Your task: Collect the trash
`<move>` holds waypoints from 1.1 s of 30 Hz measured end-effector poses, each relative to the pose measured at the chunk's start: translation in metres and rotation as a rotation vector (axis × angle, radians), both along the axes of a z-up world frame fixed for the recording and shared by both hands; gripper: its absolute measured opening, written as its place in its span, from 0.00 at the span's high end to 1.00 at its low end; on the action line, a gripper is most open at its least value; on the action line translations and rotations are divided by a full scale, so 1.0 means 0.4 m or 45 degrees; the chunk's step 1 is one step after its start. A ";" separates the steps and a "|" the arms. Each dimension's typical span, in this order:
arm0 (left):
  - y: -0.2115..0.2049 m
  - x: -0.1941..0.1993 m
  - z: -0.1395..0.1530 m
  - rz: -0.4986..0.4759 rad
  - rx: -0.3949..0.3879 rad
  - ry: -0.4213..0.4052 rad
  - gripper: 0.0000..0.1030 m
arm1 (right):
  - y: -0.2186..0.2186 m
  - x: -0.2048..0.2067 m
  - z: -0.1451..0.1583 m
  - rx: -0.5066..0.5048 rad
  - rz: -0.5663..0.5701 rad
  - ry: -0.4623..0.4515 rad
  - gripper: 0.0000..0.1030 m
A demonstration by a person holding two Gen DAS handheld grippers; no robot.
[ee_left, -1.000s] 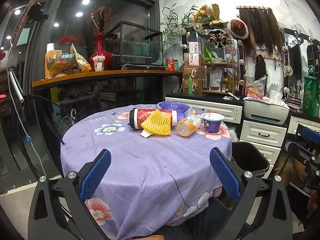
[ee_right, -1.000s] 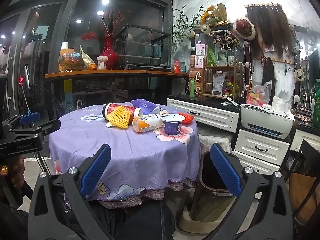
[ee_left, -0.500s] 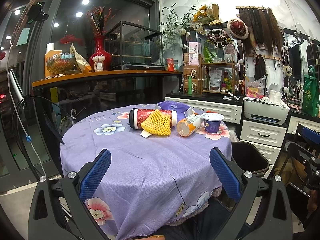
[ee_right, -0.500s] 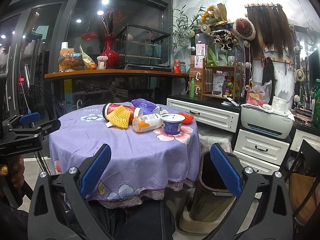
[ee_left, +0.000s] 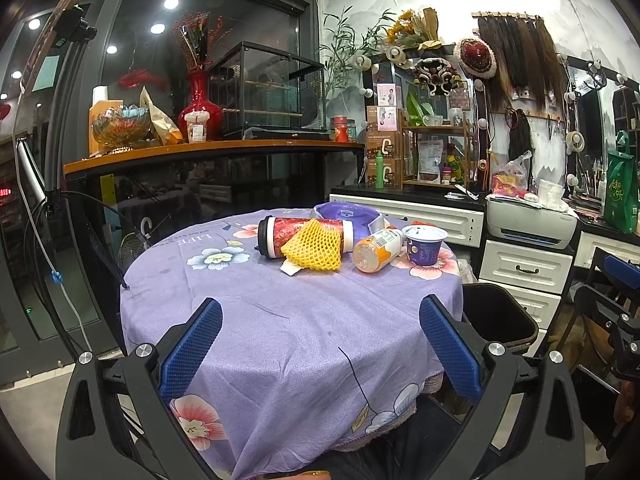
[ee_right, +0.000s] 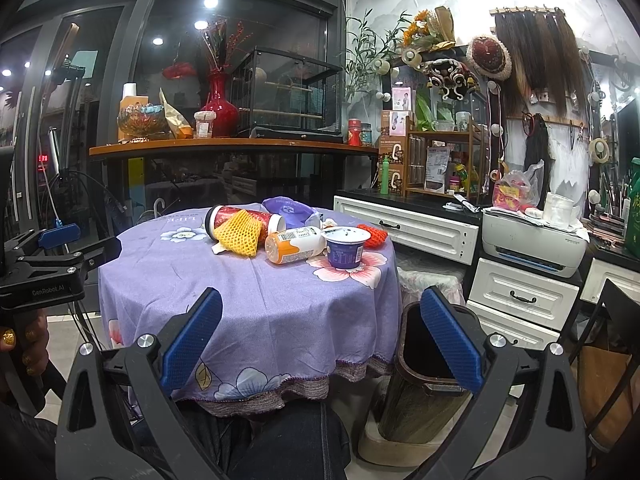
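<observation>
Trash lies at the far side of the round purple-clothed table (ee_left: pixel 288 320): a red cup (ee_left: pixel 280 236) on its side, a yellow foam net (ee_left: pixel 314 246), an orange-and-white bottle (ee_left: pixel 376 244) on its side, a purple yogurt cup (ee_left: pixel 425 245) upright, a purple wrapper (ee_left: pixel 344 216). The right wrist view shows the same net (ee_right: pixel 236 232), bottle (ee_right: pixel 294 245), yogurt cup (ee_right: pixel 346 248) and an orange-red net (ee_right: pixel 372 236). A dark bin (ee_right: pixel 424 372) stands right of the table. My left gripper (ee_left: pixel 320 340) and right gripper (ee_right: pixel 320 340) are open, empty, short of the trash.
White drawers (ee_right: pixel 520 296) and a printer (ee_right: pixel 532 244) stand to the right. A wooden shelf (ee_left: pixel 200 150) with a red vase (ee_left: pixel 200 108) and a glass case is behind the table. A dark chair (ee_left: pixel 612 280) is at far right. The person's knees are below the table.
</observation>
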State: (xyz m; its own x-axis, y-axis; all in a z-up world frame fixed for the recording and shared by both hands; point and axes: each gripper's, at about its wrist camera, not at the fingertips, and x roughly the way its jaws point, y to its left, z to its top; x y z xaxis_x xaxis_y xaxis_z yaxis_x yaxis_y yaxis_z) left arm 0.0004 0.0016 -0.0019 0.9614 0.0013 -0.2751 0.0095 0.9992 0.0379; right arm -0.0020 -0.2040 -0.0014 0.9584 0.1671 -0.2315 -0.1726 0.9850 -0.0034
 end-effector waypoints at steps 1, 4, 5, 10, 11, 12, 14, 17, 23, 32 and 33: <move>0.000 0.000 0.000 0.000 0.000 0.000 0.05 | 0.000 0.000 0.000 0.000 -0.001 -0.001 0.05; 0.000 0.000 0.000 0.001 0.000 0.000 0.05 | 0.000 0.000 0.000 0.001 -0.001 0.000 0.05; 0.000 0.000 -0.001 0.001 0.000 0.001 0.05 | 0.000 -0.001 0.000 0.001 -0.001 -0.001 0.05; -0.001 -0.003 -0.002 -0.001 0.000 0.000 0.05 | 0.000 0.000 0.000 0.001 -0.001 0.000 0.05; -0.001 -0.003 -0.002 -0.001 0.000 0.002 0.05 | 0.000 0.000 0.000 0.002 -0.001 0.000 0.05; -0.001 -0.002 -0.003 -0.001 0.000 0.002 0.05 | 0.000 0.000 0.000 0.003 0.000 0.000 0.05; -0.001 -0.003 -0.002 -0.001 -0.001 0.002 0.05 | 0.000 0.001 -0.001 0.000 -0.001 0.000 0.05; -0.001 -0.003 -0.002 0.000 0.000 0.001 0.05 | 0.000 0.002 -0.002 0.000 0.000 0.000 0.05; -0.001 -0.007 -0.003 -0.002 0.000 0.003 0.05 | -0.001 0.003 -0.003 0.000 -0.001 0.001 0.05; -0.001 -0.006 -0.003 -0.001 0.001 0.003 0.05 | 0.002 0.003 -0.005 0.000 -0.001 0.001 0.05; -0.001 -0.006 -0.003 -0.001 0.001 0.003 0.05 | 0.001 0.003 -0.005 0.000 0.000 0.002 0.05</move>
